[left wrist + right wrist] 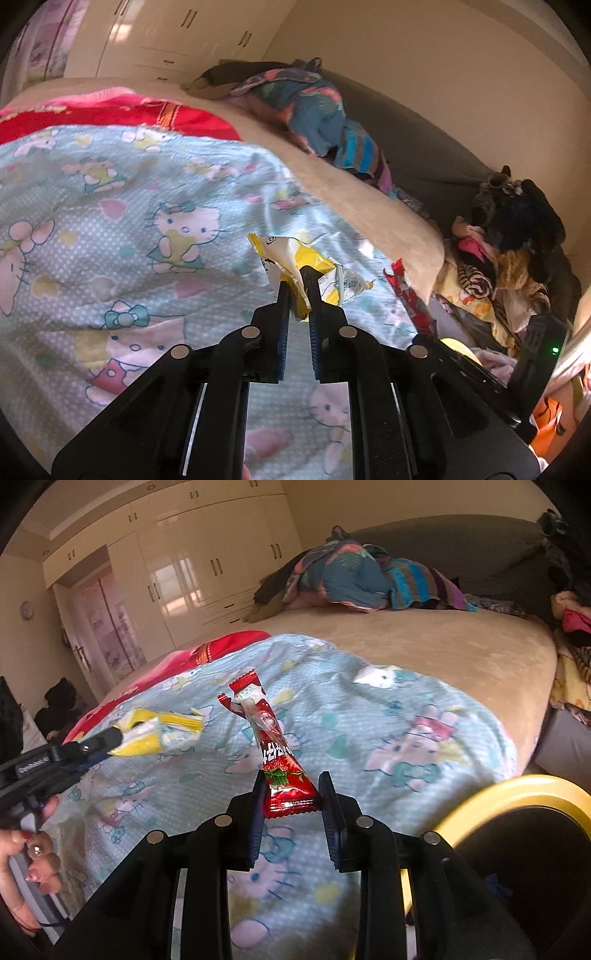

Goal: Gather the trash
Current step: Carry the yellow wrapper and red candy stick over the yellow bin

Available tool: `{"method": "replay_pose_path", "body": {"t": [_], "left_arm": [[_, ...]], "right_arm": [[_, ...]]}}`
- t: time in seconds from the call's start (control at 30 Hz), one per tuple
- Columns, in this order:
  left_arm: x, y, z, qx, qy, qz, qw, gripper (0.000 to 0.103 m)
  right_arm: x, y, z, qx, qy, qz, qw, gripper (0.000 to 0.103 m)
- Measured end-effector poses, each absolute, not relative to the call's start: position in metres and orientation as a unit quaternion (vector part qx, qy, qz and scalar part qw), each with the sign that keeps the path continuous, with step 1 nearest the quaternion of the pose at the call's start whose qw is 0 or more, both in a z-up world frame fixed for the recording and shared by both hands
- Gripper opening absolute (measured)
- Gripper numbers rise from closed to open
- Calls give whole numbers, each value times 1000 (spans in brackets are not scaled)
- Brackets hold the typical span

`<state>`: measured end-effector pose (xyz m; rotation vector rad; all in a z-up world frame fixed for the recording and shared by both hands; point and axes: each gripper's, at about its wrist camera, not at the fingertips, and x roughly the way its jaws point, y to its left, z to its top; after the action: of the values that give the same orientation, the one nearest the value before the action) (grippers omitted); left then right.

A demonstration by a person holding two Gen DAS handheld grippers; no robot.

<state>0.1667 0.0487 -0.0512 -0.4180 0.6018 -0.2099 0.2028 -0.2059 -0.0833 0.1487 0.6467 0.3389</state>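
- Left tongs (297,282) pinch the yellow-and-white wrapper (291,254) above the blanket (110,206).
- Right tongs (291,786) grip the red strawberry wrapper (275,753).
- Yellow-rimmed bin (509,790): contents not visible.

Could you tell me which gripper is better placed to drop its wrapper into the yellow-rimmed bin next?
Probably the right. The right gripper holds the red wrapper, and the yellow-rimmed bin sits just beside it. The left gripper, shut on the yellow wrapper, is farther across the blanket.
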Motion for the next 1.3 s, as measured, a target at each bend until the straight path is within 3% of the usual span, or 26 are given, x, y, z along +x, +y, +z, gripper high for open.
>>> {"method": "replay_pose_path", "body": {"t": [0.57, 1.3], "left_arm": [[131, -14, -15, -145, 271, -175, 935, 6], [94, -77, -15, -94, 282, -242, 923, 6]], "right_arm": [[157, -268, -69, 89, 307, 110, 941, 27], [125, -334, -65, 119, 312, 32, 942, 27]]}}
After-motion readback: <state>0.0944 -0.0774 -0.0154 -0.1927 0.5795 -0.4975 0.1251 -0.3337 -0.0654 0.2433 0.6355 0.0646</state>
